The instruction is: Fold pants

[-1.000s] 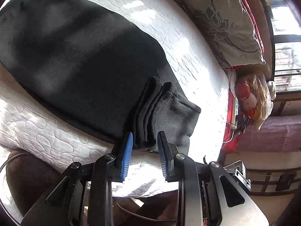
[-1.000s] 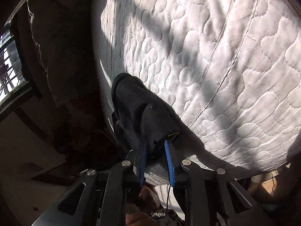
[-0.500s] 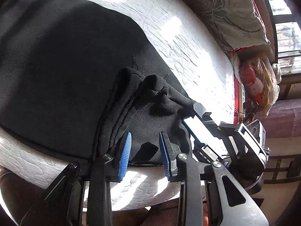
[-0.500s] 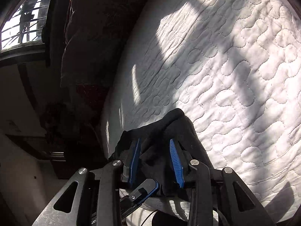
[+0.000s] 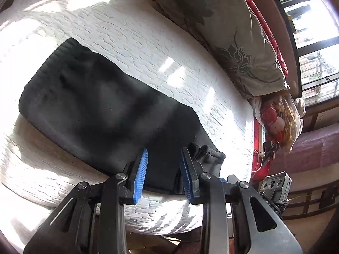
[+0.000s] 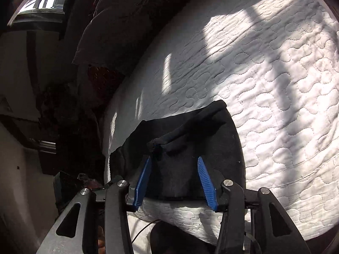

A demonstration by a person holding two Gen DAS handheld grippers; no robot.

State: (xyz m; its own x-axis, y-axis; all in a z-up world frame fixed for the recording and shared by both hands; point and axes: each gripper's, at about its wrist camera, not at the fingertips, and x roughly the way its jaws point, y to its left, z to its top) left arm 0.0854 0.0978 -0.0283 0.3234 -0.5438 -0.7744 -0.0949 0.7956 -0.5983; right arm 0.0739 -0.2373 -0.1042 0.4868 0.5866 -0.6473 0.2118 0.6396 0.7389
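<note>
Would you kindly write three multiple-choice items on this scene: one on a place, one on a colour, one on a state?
1. Where do the pants lie?
A. on the mattress
B. on the floor
C. on a chair

2. What colour are the gripper pads?
A. red
B. blue
C. green

3. How is the right gripper?
A. shut on the pants
B. shut on the pillow
C. open

A: the black cloth is spread on the white quilted surface, below the pillow.
B: both pads show blue.
C: its fingers stand apart, with nothing pinched between them; the left gripper is open too.
</note>
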